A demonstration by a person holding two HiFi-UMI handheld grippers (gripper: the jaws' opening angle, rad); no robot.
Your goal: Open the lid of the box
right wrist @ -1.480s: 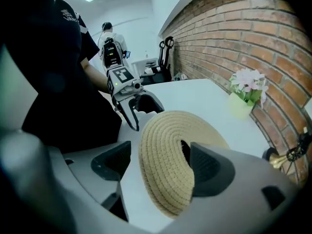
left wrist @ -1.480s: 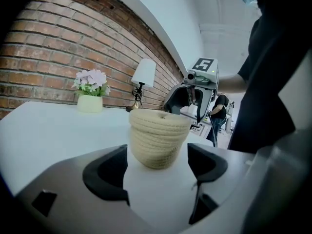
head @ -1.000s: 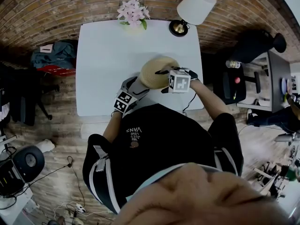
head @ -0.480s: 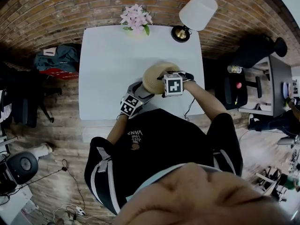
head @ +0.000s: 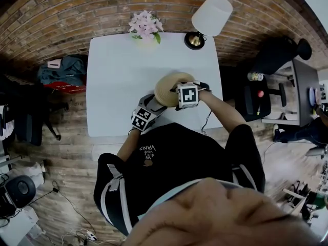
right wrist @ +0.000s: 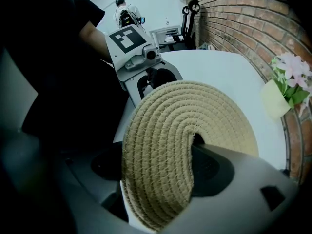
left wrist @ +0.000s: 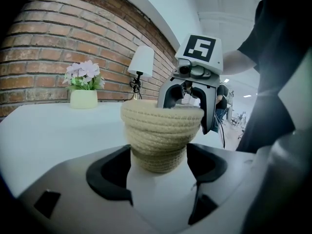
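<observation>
A person in a black T-shirt (head: 174,158) stands at the near edge of a white table (head: 118,70), a handheld gripper in each hand, both closed on a woven rope box (left wrist: 160,143). The box sits in the table's near half, right of the middle. The left gripper (left wrist: 158,167), reaching in from the near edge, has its jaws clamped on the narrow lower body of the box, the pale coils pressed between the two dark pads. Opposite it, the right gripper (right wrist: 163,172), coming in from the table's right edge, is clamped on the rim of the round coiled lid (right wrist: 200,116), which buckles into a fold where the jaws pinch it. Seen from the left gripper view, the lid forms the wide top band above the box's body; whether it has parted from the box cannot be told. Each gripper's marker cube faces the other across the box. At the far edge of the table stands a pot of pink flowers (head: 145,24) and, towards the far right corner, a lamp with a white shade (head: 210,14) on a brass base. A red brick wall (head: 72,9) runs behind the table.
</observation>
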